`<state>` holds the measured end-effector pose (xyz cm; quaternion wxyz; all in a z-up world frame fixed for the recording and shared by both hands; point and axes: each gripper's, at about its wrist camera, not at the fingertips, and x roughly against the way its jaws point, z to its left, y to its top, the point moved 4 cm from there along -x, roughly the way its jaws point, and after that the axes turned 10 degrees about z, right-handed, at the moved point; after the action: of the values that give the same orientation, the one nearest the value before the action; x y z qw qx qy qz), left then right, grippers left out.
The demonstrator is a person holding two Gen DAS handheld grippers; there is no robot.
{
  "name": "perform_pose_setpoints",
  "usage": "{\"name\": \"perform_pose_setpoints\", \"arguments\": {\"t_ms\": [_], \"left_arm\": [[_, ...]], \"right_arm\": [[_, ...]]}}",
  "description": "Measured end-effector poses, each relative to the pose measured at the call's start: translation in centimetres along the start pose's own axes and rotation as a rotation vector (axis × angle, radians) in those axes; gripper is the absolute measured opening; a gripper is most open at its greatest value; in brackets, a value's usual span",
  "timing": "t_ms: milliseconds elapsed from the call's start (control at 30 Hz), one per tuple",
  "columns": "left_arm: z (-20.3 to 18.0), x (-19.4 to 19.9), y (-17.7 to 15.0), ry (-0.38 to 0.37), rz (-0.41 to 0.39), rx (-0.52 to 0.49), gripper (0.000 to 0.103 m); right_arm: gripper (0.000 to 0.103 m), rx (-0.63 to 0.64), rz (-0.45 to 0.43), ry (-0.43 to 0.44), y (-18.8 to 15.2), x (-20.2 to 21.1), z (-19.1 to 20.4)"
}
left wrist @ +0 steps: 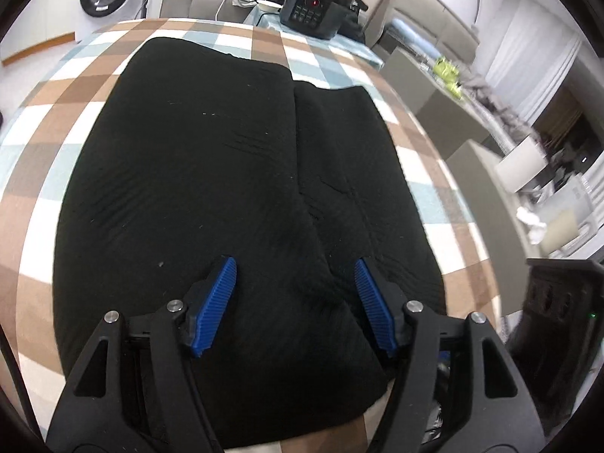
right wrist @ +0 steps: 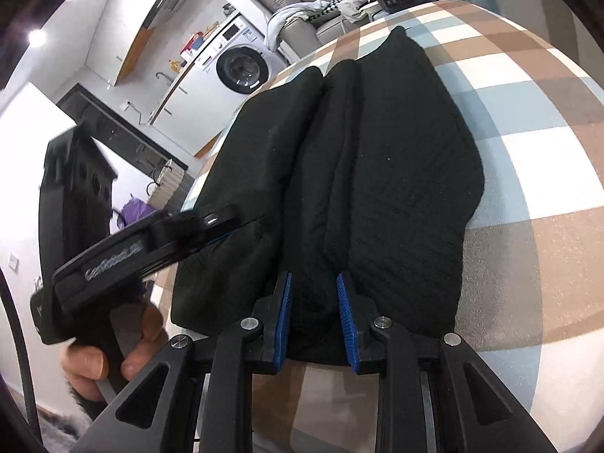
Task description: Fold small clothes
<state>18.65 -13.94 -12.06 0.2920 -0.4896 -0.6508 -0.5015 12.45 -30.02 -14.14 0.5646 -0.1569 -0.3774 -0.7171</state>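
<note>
A black ribbed garment [left wrist: 226,151] lies folded lengthwise on the checked tablecloth [left wrist: 56,98], with a seam where two flaps meet down its middle. My left gripper [left wrist: 295,264] hovers over its near end, open, nothing between the blue pads [left wrist: 215,302]. In the right wrist view the garment [right wrist: 396,170] shows a raised ridge down the centre. My right gripper [right wrist: 313,277] is shut on the near end of that ridge. The left gripper [right wrist: 211,226] reaches in from the left over the garment's left flap, carried by a hand [right wrist: 87,366].
A black appliance with buttons [left wrist: 313,7] stands at the table's far end. Beyond it are a sofa with clothes and a washing machine [right wrist: 241,68]. The table's right edge [left wrist: 445,158] drops off toward grey chairs.
</note>
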Motion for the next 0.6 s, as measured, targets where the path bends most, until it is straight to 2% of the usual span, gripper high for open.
{"name": "perform_pose_setpoints", "arguments": {"t_ms": [233, 300, 367, 400, 433, 467, 500, 600], "left_arm": [[-1.0, -1.5, 0.6, 0.131, -0.001, -0.040, 0.061], [-1.1, -1.7, 0.6, 0.171, -0.015, -0.064, 0.051], [-0.8, -1.6, 0.7, 0.195, -0.031, -0.070, 0.031], [-0.6, -1.4, 0.7, 0.186, -0.037, -0.069, 0.026], [-0.3, -1.2, 0.7, 0.152, -0.041, -0.061, 0.014], [-0.1, -1.1, 0.8, 0.128, -0.038, -0.052, 0.010], [0.1, -0.9, 0.8, 0.104, -0.042, -0.043, 0.008], [0.5, -0.6, 0.9, 0.045, -0.038, -0.024, 0.003]], "right_arm": [[0.026, 0.030, 0.009, -0.016, 0.2, -0.3, 1.0], [0.026, 0.028, 0.006, -0.013, 0.3, -0.3, 0.9], [0.026, 0.018, -0.004, -0.009, 0.3, 0.1, 0.6], [0.026, 0.016, -0.016, -0.010, 0.4, 0.3, 0.5], [0.026, 0.016, -0.031, -0.012, 0.5, 0.4, 0.4], [0.026, 0.013, -0.049, -0.013, 0.7, 0.5, 0.2], [0.026, 0.014, -0.069, -0.010, 0.9, 0.6, 0.2], [0.025, 0.028, -0.058, -0.005, 1.4, -0.7, 0.1]]}}
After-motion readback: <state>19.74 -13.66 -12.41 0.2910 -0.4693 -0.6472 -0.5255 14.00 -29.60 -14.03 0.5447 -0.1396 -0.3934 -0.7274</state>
